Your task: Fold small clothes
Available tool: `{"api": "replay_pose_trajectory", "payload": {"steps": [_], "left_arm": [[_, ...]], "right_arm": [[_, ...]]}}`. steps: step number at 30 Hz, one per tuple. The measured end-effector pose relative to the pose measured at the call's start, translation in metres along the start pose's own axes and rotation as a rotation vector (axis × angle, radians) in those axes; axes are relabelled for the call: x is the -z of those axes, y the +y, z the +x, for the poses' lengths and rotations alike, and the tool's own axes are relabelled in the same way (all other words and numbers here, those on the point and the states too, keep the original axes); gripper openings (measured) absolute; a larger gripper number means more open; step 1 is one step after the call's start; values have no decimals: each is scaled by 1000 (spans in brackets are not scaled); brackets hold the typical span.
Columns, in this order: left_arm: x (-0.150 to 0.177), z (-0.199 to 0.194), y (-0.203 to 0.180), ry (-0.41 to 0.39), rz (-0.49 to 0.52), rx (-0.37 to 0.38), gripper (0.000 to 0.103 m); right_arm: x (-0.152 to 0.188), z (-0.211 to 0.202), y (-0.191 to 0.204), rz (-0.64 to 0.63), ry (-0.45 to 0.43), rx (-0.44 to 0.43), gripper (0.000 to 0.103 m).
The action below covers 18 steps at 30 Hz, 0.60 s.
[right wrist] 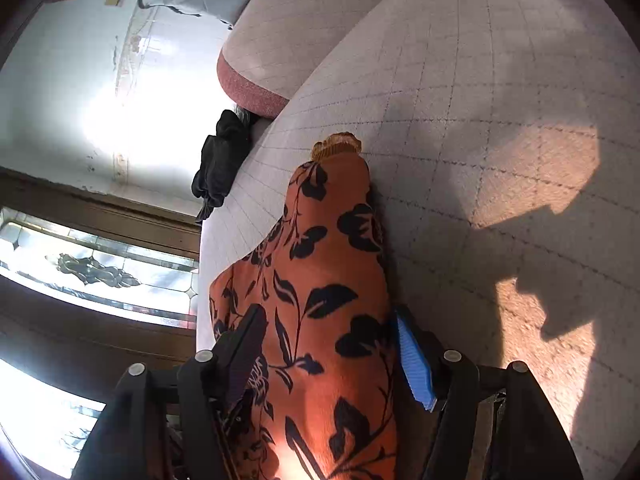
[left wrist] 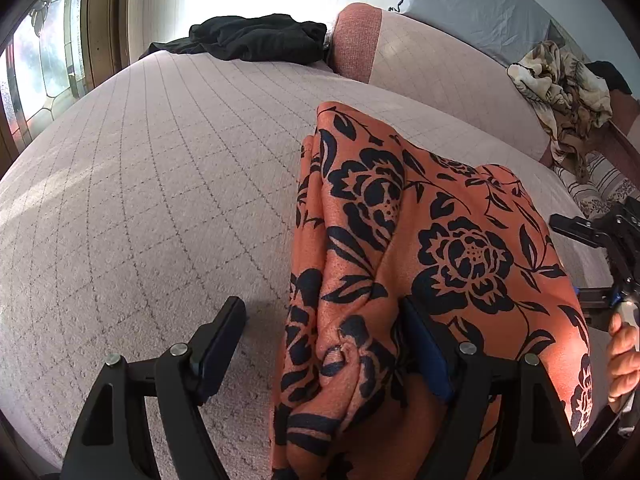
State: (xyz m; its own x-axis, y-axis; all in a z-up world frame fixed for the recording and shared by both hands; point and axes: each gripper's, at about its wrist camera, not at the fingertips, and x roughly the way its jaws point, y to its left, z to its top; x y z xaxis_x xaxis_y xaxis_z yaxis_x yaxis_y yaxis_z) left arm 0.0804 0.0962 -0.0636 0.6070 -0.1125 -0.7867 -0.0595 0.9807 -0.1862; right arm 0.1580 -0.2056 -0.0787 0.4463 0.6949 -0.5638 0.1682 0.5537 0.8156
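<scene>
An orange garment with a black flower print (left wrist: pixel 440 240) lies bunched on the pale quilted bed (left wrist: pixel 160 200). My left gripper (left wrist: pixel 323 304) is open over its near end. Folds of cloth rest against the right finger (left wrist: pixel 420 328), while the left finger (left wrist: pixel 228 328) stands clear over bare quilt. In the right wrist view the same garment (right wrist: pixel 332 264) runs away from me, ending in a ruffled edge. My right gripper (right wrist: pixel 329 312) stands open with the cloth filling the gap between its black finger and blue pad (right wrist: pixel 412 356). That gripper and the hand holding it (left wrist: pixel 624 352) show at the right edge.
A black garment (left wrist: pixel 260 38) lies at the far edge of the bed beside a pink-ended bolster (left wrist: pixel 356 40). A beige patterned cloth heap (left wrist: pixel 560 80) and a blue-grey pillow (left wrist: pixel 472 0) sit at the far right. A leaded window (left wrist: pixel 36 60) is on the left.
</scene>
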Motion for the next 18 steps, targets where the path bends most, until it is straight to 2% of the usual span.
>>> {"api": "replay_pose_trajectory", "payload": {"steps": [1,2,3,5,6,7,8,9,10,11,12,14,17,18], "left_arm": [[-1,0,0,0,1,0,81],[-1,0,0,0,0,2,81],[-1,-1,-3,-1,-2,3,81],[-1,-1,-2,0,-5,6,81],[-2,1,-3,0,-4,4,82],[-3,3,-4,-2,0,1,83],[-3,3,-5,-5,6,-6,83],[-2,2,-4,-7,6,-4,83],[-2,2,-2,-5,-1,3,83],[-2,3,0,-2,-8,8,83],[-2,2,0,-2,-7,6,83],[-1,2,-1,-6,-3,0,83],[-1,2,-2,-6,-3,0,83],[0,1,-4,-7,0,-1,83]], "right_arm": [[-7,13,-6,34,41,-3,68],[-11,21,-6,29,53,19,44],[-11,23,3,-31,40,72,34],[1,11,34,-198,-35,153,28],[7,10,38,-246,-61,201,28],[6,17,26,-225,-37,240,28],[3,23,9,-169,-23,224,29],[1,20,2,-135,-34,173,32],[1,15,4,-140,-42,151,34],[3,8,9,-154,-53,159,41],[7,2,13,-169,-55,171,57],[14,-12,18,-175,-62,169,67],[33,-21,15,-130,-28,134,74],[40,-16,10,-117,7,157,66]]}}
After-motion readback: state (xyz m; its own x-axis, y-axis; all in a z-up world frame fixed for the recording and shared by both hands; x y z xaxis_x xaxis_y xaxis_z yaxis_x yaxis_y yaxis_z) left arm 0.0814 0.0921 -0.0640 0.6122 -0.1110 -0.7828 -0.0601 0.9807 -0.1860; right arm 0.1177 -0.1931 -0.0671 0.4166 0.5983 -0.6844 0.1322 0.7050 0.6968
